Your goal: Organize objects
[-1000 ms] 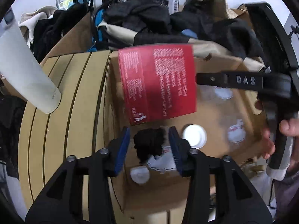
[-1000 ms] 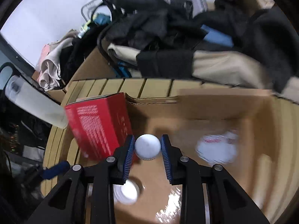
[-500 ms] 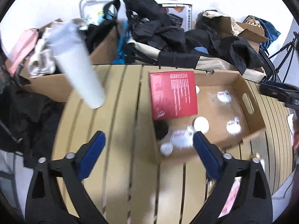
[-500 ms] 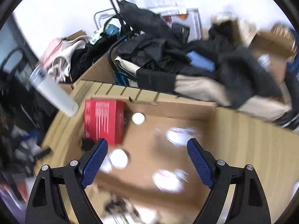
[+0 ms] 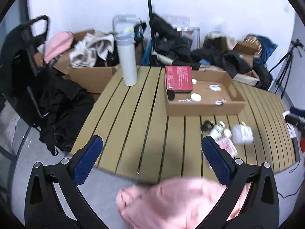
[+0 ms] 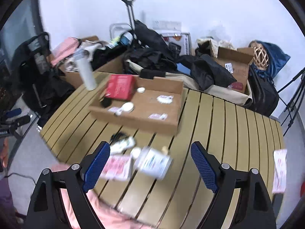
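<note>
Left wrist view first: pink fabric fills the near foreground, and above it the left gripper stands spread wide with nothing between its blue pads; its jaws have just been opening. Over on the right wrist view, the right gripper is also parted wide and carrying nothing, jaws freshly opened there too, though the last moment shows no further widening.

Just beyond the right gripper's tips lies the loose pile on the slatted table: a white bottle on its side, a pink-printed packet beside it, a smaller white item and something black behind. All blurred, so labels can't be read.

Farther on, the cardboard tray already holds a red box, round white lids and a few small packets. A tall white tumbler stands beyond the tray's left corner.

Next pick looks like the bottle. Best bet: slow down, bring the right gripper over it squarely, pads across its body rather than its ends, and close firmly since a round bottle may roll. Take the packet separately, by an edge. Aim for bare tray floor, clear of the lids.
</note>
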A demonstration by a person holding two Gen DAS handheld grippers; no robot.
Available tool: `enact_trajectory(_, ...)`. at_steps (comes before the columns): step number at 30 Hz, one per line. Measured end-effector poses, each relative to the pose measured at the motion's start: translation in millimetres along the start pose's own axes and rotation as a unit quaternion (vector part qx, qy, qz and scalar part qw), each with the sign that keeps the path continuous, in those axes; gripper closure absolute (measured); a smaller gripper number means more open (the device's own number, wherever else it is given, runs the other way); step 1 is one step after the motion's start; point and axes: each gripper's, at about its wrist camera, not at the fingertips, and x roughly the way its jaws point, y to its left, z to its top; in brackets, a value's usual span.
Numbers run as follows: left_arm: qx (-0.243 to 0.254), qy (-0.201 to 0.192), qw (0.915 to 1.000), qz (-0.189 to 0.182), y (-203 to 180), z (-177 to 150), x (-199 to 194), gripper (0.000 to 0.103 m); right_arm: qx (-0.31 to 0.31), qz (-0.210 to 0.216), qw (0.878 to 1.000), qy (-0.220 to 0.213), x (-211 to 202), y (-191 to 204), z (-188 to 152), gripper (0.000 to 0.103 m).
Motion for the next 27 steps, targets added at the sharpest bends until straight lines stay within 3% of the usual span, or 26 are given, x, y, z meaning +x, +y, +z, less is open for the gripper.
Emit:
enact_trajectory(2,-0.004,-0.011,0.9997,-0.021,-2,-51,-25,0.0,-0.007,0.021,1.0,-0.013,-16,19,-51,0.014)
enact_trajectory(4,-0.012,0.001,0.9986,-0.051,-4,-82,-32,0.0,-0.002,0.054,0.999,-0.007,-22,34,-99,0.014)
enact_trajectory(7,0.007,0.036,0.9959,-0.082,-19,-105,-24,0.0,0.026,0.088,0.996,0.02,-13,44,-138,0.014)
enact_trajectory(9,0.034,0.04,0.9963,-0.067,-36,-108,-15,0.0,0.02,0.105,0.993,0.046,0,49,-144,0.014)
enact_trajectory(10,0.04,0.039,0.9964,-0.063,-42,-108,-11,0.0,0.016,0.089,0.995,0.048,4,51,-143,0.014)
enact_trajectory(12,0.036,0.043,0.9954,-0.077,-49,-109,-1,0.0,0.026,0.07,0.996,0.041,8,48,-143,0.014)
enact_trajectory(15,0.035,0.056,0.9928,-0.1,-58,-109,16,0.0,0.045,0.083,0.995,0.04,17,43,-145,0.014)
enact_trajectory(18,0.027,0.052,0.9879,-0.143,-70,-89,41,0.003,0.042,0.068,0.996,0.042,38,39,-142,0.014)
enact_trajectory(19,0.019,0.058,0.9857,-0.157,-74,-81,54,0.01,0.048,0.073,0.995,0.041,49,36,-135,0.015)
enact_trajectory(22,-0.003,0.112,0.977,-0.181,-91,-58,110,0.034,0.071,0.098,0.992,0.038,84,30,-113,0.033)
enact_trajectory(23,-0.006,0.125,0.9736,-0.191,-96,-53,128,0.038,0.078,0.104,0.991,0.041,100,29,-105,0.04)
enact_trajectory(25,-0.006,0.153,0.97,-0.189,-106,-52,163,0.045,0.095,0.106,0.989,0.049,127,27,-95,0.051)
enact_trajectory(27,-0.007,0.19,0.9652,-0.179,-113,-60,190,0.06,0.104,0.093,0.988,0.062,152,28,-90,0.066)
